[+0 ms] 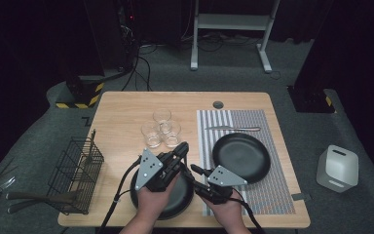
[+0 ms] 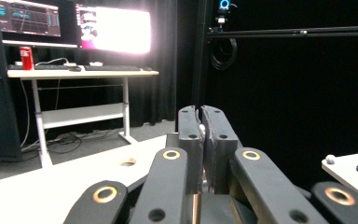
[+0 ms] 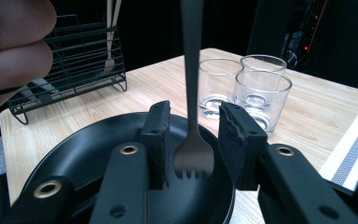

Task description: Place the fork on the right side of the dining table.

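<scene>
A dark fork (image 3: 193,154) hangs upright with its tines down, just above a black plate (image 3: 74,149) at the table's near edge (image 1: 175,207). Its handle rises out of the top of the right gripper view. My right gripper (image 3: 193,116) stands open with the fork's head between its jaws, a small gap on each side. In the high view the right gripper (image 1: 195,169) points left toward the left gripper (image 1: 181,147), which reaches level over the plate. The left gripper (image 2: 200,112) is shut, a thin bronze strip showing between its jaws.
Three clear glasses (image 1: 161,129) stand behind the plate. A striped placemat (image 1: 268,190) to the right bears a second black plate (image 1: 241,157) and a knife (image 1: 233,128). A wire basket (image 1: 75,175) with utensils sits at the left edge. A white container (image 1: 337,168) is on the floor.
</scene>
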### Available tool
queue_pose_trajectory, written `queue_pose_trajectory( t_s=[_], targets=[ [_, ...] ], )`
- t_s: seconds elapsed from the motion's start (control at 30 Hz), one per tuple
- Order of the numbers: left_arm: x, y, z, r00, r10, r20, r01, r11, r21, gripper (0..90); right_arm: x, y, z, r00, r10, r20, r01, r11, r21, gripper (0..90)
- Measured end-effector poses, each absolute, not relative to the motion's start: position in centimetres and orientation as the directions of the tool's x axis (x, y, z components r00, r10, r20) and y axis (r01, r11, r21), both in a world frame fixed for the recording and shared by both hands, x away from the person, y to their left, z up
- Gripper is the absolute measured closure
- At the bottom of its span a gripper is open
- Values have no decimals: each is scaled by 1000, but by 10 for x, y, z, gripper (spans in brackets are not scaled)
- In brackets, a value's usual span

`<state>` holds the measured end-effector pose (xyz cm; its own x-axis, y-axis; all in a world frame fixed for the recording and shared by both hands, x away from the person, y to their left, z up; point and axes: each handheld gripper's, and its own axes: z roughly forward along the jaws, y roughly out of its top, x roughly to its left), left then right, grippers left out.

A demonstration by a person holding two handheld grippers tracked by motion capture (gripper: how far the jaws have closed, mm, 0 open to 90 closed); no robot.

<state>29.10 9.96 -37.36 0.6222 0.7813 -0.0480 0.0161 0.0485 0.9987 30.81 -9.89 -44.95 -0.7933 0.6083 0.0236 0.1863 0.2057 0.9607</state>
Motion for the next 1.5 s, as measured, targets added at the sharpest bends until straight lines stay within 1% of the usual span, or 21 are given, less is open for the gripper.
queue_pose_trajectory(
  t_s=[0.17,0.3,0.7,1.0,1.1,1.3,1.43,1.5],
  targets=[
    [289,92,-375,638,768,-52,21,51,998,867,307,-99,-450,-793,609,18,181,207,961,686],
    [289,87,-377,646,762,-49,26,43,999,867,306,-101,-450,-789,614,14,176,204,963,738],
    [289,83,-378,655,754,-56,34,44,998,867,304,-106,-453,-780,626,1,168,208,963,842],
    [290,82,-378,660,749,-60,42,42,998,862,303,-110,-453,-779,627,-8,166,219,962,847],
    [291,83,-379,663,745,-70,51,48,998,831,303,-110,-454,-778,629,-9,167,221,961,847],
    [294,82,-382,676,732,-85,81,42,996,679,304,-113,-454,-774,634,-10,167,219,961,847],
    [294,82,-386,682,725,-93,98,36,995,631,304,-116,-454,-767,641,-9,169,215,962,847],
    [294,82,-388,684,723,-93,102,32,994,622,303,-117,-454,-764,645,-8,170,214,962,847]
  ],
)
